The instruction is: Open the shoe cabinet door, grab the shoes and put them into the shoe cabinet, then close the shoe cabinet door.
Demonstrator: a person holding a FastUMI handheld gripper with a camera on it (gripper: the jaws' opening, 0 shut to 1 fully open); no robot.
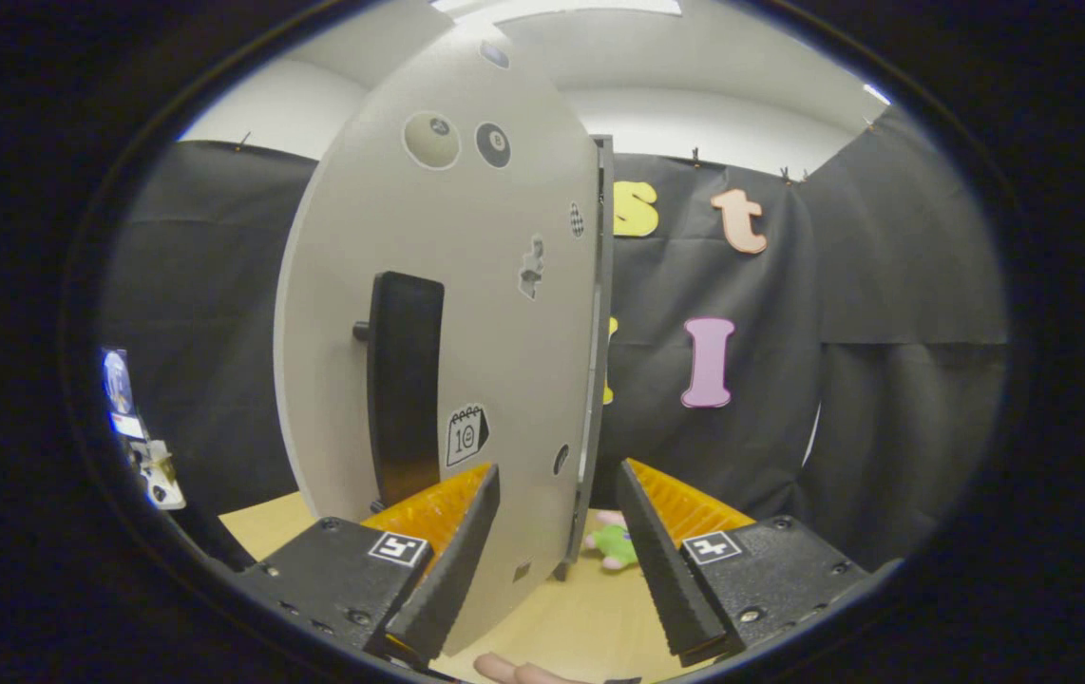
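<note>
A pale wooden surface [590, 622] lay under the hand-held gripper [557, 560], backed by black cloth walls. Beyond the fingers, low on the surface and just past the door's edge, sat a small green and pink soft toy [614, 546]. Fingertips of a person's hand [514, 673] showed below the fingers. The hand-held gripper was spread wide and held nothing. The shoe cabinet door [466, 313], pale grey and dotted with stickers, stood upright straight ahead, its free edge [599, 361] running down between the two fingers. Its broad face lay ahead of the left finger, which overlapped it; whether they touched could not be told. A tall black handle [403, 389] stood on the door, just beyond the left finger.
</note>
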